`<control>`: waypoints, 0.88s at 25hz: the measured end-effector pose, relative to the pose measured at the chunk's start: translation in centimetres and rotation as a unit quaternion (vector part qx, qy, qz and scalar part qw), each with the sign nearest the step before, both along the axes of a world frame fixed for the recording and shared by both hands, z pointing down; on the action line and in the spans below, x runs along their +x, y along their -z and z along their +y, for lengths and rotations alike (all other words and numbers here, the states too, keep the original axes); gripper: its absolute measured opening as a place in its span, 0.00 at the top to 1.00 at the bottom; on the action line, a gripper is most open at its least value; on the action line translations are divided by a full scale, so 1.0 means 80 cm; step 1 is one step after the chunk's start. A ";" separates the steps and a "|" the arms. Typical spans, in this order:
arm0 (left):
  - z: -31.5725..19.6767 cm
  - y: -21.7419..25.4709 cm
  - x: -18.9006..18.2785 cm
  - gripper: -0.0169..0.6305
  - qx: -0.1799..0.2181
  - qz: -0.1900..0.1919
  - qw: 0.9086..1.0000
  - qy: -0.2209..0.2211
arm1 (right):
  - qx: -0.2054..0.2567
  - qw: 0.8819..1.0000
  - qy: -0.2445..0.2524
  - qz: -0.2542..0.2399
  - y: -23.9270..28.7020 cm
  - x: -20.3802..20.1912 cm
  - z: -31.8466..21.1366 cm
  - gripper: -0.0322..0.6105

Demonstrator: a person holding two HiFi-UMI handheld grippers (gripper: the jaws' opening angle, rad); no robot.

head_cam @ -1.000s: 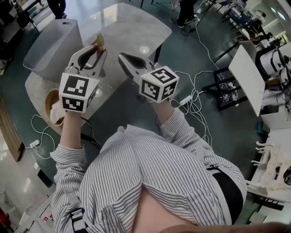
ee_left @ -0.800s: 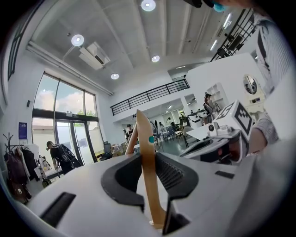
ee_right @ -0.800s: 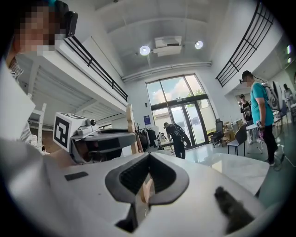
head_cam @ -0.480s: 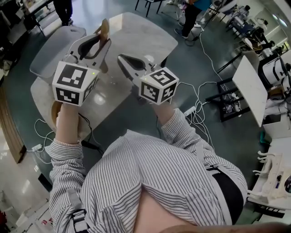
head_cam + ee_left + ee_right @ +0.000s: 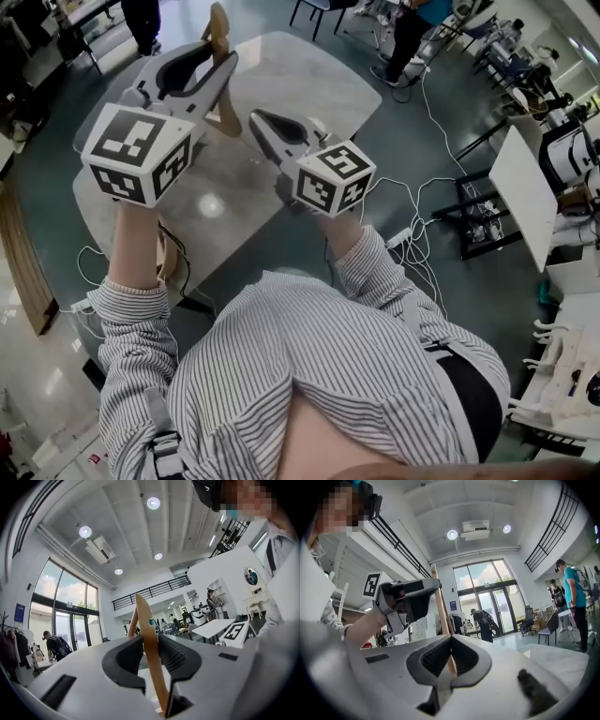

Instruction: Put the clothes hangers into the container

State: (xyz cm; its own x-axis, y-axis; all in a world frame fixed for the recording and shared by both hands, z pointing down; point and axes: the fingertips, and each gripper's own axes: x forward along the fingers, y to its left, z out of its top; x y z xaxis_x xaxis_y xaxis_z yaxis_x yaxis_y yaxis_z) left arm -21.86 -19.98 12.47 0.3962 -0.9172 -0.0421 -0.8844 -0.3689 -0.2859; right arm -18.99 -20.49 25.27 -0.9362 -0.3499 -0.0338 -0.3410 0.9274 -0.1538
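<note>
Left gripper (image 5: 150, 637) clamps the wooden hanger (image 5: 145, 616) above the pale table (image 5: 291, 84), jaws just easing wider; right gripper (image 5: 451, 636) closed, empty; hanger likely light, rigid, smooth; grip its flat arm

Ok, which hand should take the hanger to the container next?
Left: the left tongs hold the wooden hanger above the table, though their jaws have just been opening; the right tongs look shut and empty.
</note>
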 end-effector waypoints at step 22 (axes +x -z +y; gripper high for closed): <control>-0.062 0.062 -0.035 0.82 0.069 0.085 0.994 -0.016 | 0.077 0.990 0.087 -0.075 0.125 -0.050 -0.086 0.93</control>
State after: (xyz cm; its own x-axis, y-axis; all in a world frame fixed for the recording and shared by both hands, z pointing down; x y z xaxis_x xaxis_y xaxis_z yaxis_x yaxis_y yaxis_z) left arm -24.67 -24.92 7.51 0.4014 -0.8854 -0.2344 -0.9127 -0.3652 -0.1835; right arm -23.02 -27.38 15.25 -0.9623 -0.1636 -0.2171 -0.1579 0.9865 -0.0435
